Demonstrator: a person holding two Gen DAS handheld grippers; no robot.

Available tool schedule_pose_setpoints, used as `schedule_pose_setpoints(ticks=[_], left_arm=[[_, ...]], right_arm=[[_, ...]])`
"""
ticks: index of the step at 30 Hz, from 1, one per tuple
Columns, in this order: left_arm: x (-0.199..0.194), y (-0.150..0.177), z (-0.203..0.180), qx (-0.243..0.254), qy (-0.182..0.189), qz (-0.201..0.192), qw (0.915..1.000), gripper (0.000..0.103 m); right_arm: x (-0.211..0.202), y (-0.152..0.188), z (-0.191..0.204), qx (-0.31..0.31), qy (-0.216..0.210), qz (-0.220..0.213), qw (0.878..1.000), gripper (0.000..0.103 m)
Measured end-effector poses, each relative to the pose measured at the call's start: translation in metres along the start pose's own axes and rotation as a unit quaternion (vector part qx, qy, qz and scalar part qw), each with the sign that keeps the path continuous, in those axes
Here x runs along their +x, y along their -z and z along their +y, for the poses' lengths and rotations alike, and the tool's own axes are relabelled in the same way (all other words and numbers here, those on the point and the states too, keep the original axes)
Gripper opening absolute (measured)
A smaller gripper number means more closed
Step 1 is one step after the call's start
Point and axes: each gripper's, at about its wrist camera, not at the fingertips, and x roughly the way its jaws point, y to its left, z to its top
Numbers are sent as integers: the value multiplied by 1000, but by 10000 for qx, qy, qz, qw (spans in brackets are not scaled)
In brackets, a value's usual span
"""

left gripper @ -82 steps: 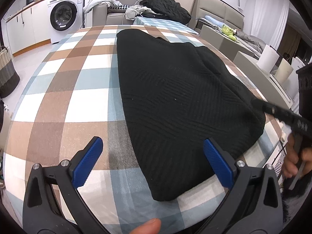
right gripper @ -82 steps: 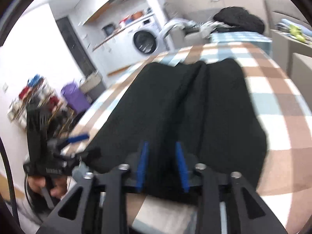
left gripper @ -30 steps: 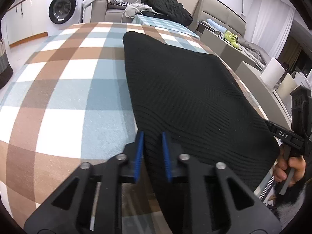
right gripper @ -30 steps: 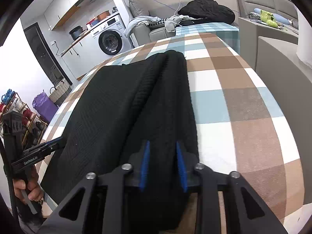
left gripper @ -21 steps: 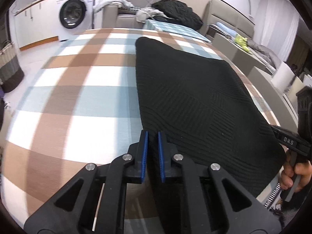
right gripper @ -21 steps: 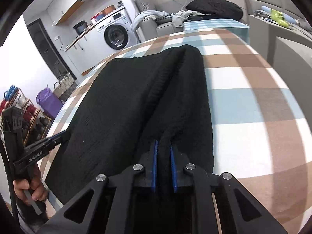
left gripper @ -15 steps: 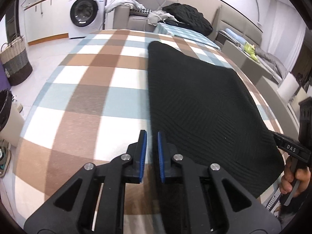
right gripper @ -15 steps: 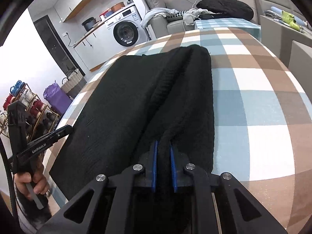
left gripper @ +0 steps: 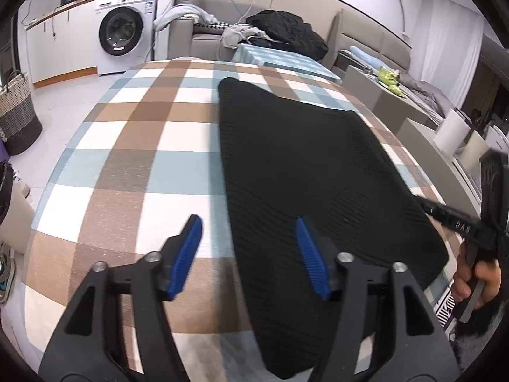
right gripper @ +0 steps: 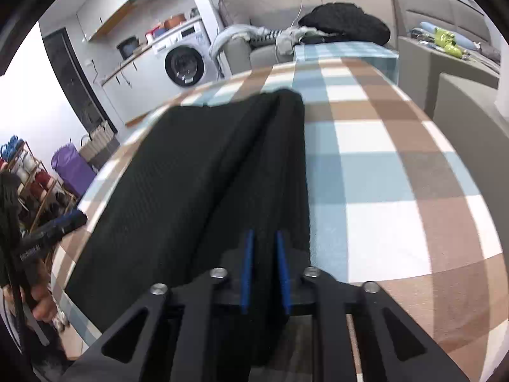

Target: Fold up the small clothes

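A black knit garment (left gripper: 305, 172) lies folded lengthwise on the checked table (left gripper: 140, 146). My left gripper (left gripper: 249, 238) is open, its blue pads straddling the garment's near left edge just above the cloth. My right gripper (right gripper: 264, 248) is shut on the garment's (right gripper: 203, 175) near right edge, with cloth pinched between the blue pads. The right gripper also shows in the left wrist view (left gripper: 458, 222) at the garment's right corner. The left gripper shows in the right wrist view (right gripper: 54, 226) at the far left.
A washing machine (left gripper: 125, 31) and a sofa with piled clothes (left gripper: 280, 31) stand behind the table. A woven basket (left gripper: 17, 114) sits on the floor to the left. Grey boxes (left gripper: 397, 105) line the right side. A shelf rack (right gripper: 28, 175) stands left.
My left gripper has opened and let go of the garment's left edge. My right gripper stays shut on the right edge. The garment now lies flat and folded.
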Motion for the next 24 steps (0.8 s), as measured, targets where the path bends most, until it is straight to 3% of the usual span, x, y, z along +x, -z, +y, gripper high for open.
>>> schedule_pose_setpoints(ticks=[5,12,13,14,15,17,19,22,24], left_arm=[[-5,5,-25,361,201,-37,9991,74],[3,17,-48,670,228,240,9972,93],[6,19,-50,689,235,286,9969,99],[7,21,-51,698,246,309,9968,101],[7,23,-53,720,270,343,9965,101],[9,26,-55,766,274,393,9959,102],[10,29,-55,783,251,436,9957,102],[12,31,-53,779,177,496,9956,102],[8,33,-51,782,198,471,9956,102]], right_arm=[[-12,-13,-1,109,-475,-313,9983,42],[54,-63,0,507,-976,383,9932,43],[66,-68,2,553,-950,553,9924,41],[77,-73,3,525,-887,696,9922,28],[83,-78,4,424,-835,704,9931,8],[73,-87,13,52,-899,307,9955,7],[64,-91,22,-253,-469,25,9986,7],[77,-86,19,-286,-49,415,9987,13],[72,-73,12,38,-274,716,9971,18]])
